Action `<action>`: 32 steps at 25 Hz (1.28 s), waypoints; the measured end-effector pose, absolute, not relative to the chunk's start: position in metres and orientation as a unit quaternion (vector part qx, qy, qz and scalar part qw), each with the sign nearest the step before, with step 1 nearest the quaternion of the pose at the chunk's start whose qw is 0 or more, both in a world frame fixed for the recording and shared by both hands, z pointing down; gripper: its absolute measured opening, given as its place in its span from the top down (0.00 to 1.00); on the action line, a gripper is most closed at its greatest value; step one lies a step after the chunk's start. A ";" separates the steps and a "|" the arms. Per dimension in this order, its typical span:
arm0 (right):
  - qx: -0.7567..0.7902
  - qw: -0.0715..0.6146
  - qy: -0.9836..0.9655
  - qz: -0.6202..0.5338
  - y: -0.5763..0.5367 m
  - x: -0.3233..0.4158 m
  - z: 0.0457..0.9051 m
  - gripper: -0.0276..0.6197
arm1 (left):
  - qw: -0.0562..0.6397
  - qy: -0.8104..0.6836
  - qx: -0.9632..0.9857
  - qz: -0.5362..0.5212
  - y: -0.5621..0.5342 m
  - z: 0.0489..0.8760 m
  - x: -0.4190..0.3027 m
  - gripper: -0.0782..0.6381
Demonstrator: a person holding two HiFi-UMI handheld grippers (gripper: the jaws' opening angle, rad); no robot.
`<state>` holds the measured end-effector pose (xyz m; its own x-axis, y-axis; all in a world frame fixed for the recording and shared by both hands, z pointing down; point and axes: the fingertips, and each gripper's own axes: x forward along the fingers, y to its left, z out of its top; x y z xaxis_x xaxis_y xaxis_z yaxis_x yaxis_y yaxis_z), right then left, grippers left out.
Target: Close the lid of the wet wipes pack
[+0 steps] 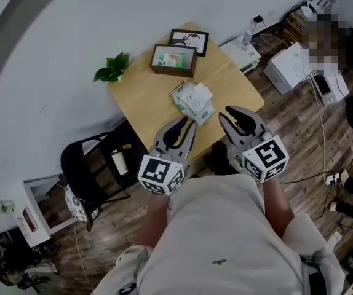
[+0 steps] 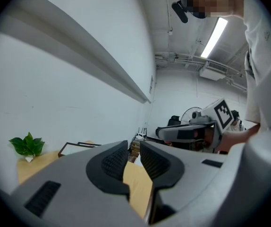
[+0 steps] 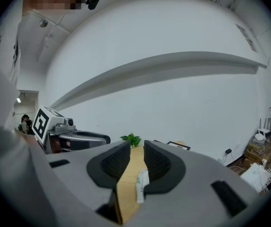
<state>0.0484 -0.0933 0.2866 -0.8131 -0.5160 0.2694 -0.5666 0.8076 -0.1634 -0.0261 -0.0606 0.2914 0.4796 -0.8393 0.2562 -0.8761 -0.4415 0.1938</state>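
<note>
The wet wipes pack (image 1: 193,101), white with green print, lies near the middle of the small wooden table (image 1: 144,100). Whether its lid stands up is too small to tell. Both grippers hover over the table's near edge, short of the pack. My left gripper (image 1: 185,125) points at the pack from the near left, its jaws a narrow gap apart with nothing in them (image 2: 134,149). My right gripper (image 1: 234,115) is at the near right, jaws apart and empty (image 3: 136,148). Through the right jaws' gap the pack (image 3: 141,185) shows on the tabletop.
Two picture frames (image 1: 174,60) (image 1: 189,40) stand at the table's far side, with a small green plant (image 1: 112,68) at its left corner. A black chair (image 1: 87,165) holding a bottle (image 1: 120,162) is left of the table. White boxes (image 1: 293,66) and cables lie on the floor to the right.
</note>
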 end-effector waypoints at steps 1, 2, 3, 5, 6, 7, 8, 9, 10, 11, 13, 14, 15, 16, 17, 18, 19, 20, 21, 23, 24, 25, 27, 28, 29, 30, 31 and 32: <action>0.278 0.107 -0.947 0.121 -0.100 0.049 0.288 0.83 | 0.151 -0.510 0.845 0.060 -0.066 0.292 -0.024 0.80; 0.269 0.107 -0.949 0.123 -0.105 0.049 0.290 0.83 | 0.152 -0.514 0.842 0.058 -0.071 0.293 -0.022 0.80; 0.260 0.107 -0.951 0.126 -0.111 0.049 0.292 0.83 | 0.153 -0.519 0.839 0.056 -0.076 0.294 -0.020 0.80; 0.241 0.110 -0.956 0.129 -0.120 0.049 0.296 0.83 | 0.155 -0.529 0.833 0.055 -0.085 0.297 -0.016 0.79; 0.233 0.112 -0.957 0.130 -0.125 0.050 0.300 0.83 | 0.156 -0.534 0.829 0.054 -0.089 0.298 -0.014 0.79; 0.226 0.115 -0.958 0.131 -0.130 0.050 0.304 0.82 | 0.157 -0.539 0.826 0.054 -0.093 0.300 -0.012 0.79; 0.218 0.118 -0.959 0.133 -0.135 0.050 0.308 0.82 | 0.158 -0.544 0.822 0.053 -0.097 0.303 -0.011 0.78; 0.212 0.122 -0.960 0.135 -0.139 0.050 0.314 0.82 | 0.160 -0.549 0.818 0.053 -0.100 0.305 -0.011 0.78; 0.205 0.126 -0.961 0.136 -0.144 0.050 0.319 0.82 | 0.163 -0.555 0.814 0.053 -0.103 0.308 -0.010 0.78; 0.198 0.131 -0.962 0.137 -0.148 0.050 0.324 0.82 | 0.165 -0.561 0.809 0.055 -0.106 0.311 -0.010 0.78; 0.188 0.140 -0.962 0.138 -0.155 0.051 0.334 0.81 | 0.170 -0.570 0.801 0.059 -0.108 0.316 -0.009 0.78; 0.183 0.145 -0.962 0.139 -0.158 0.051 0.339 0.81 | 0.172 -0.574 0.798 0.061 -0.109 0.318 -0.008 0.78; 0.180 0.149 -0.962 0.141 -0.161 0.052 0.344 0.81 | 0.174 -0.577 0.795 0.062 -0.110 0.320 -0.008 0.78; 0.179 0.152 -0.961 0.144 -0.165 0.052 0.349 0.81 | 0.176 -0.580 0.793 0.064 -0.111 0.323 -0.009 0.78; 0.178 0.154 -0.961 0.146 -0.168 0.052 0.353 0.81 | 0.178 -0.583 0.790 0.065 -0.113 0.325 -0.010 0.78; 0.178 0.157 -0.960 0.149 -0.172 0.053 0.356 0.81 | 0.181 -0.585 0.788 0.066 -0.115 0.328 -0.011 0.78; 0.178 0.159 -0.959 0.152 -0.175 0.052 0.360 0.81 | 0.184 -0.587 0.786 0.068 -0.117 0.330 -0.012 0.78; 0.176 0.162 -0.958 0.155 -0.177 0.052 0.363 0.80 | 0.187 -0.589 0.783 0.072 -0.118 0.333 -0.014 0.78; 0.174 0.166 -0.958 0.158 -0.179 0.051 0.367 0.80 | 0.190 -0.591 0.781 0.075 -0.119 0.335 -0.015 0.77; 0.170 0.172 -0.956 0.164 -0.182 0.050 0.374 0.80 | 0.195 -0.595 0.776 0.076 -0.121 0.340 -0.018 0.77; 0.169 0.173 -0.956 0.167 -0.183 0.049 0.377 0.80 | 0.196 -0.597 0.774 0.074 -0.122 0.342 -0.019 0.77; 0.169 0.174 -0.955 0.169 -0.185 0.048 0.381 0.80 | 0.197 -0.598 0.773 0.073 -0.123 0.344 -0.020 0.77; 0.168 0.178 -0.954 0.173 -0.188 0.046 0.388 0.80 | 0.197 -0.601 0.771 0.071 -0.125 0.348 -0.022 0.77; 0.168 0.180 -0.954 0.174 -0.190 0.044 0.392 0.79 | 0.198 -0.602 0.770 0.069 -0.126 0.350 -0.025 0.77; 0.167 0.184 -0.953 0.174 -0.192 0.042 0.396 0.79 | 0.199 -0.604 0.769 0.069 -0.128 0.353 -0.027 0.77; 0.165 0.187 -0.952 0.174 -0.194 0.039 0.402 0.79 | 0.201 -0.605 0.767 0.069 -0.130 0.357 -0.030 0.77; 0.164 0.191 -0.952 0.175 -0.196 0.037 0.407 0.79 | 0.204 -0.606 0.765 0.070 -0.131 0.362 -0.033 0.77; 0.163 0.195 -0.951 0.175 -0.198 0.035 0.413 0.79 | 0.207 -0.607 0.764 0.070 -0.132 0.366 -0.035 0.77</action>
<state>0.0345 -0.1983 0.4134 -0.8707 -0.2417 0.4284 -0.3782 0.8858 -0.2688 -0.0346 -0.1318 0.3662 0.2521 -0.8988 0.3585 -0.9570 -0.1767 0.2300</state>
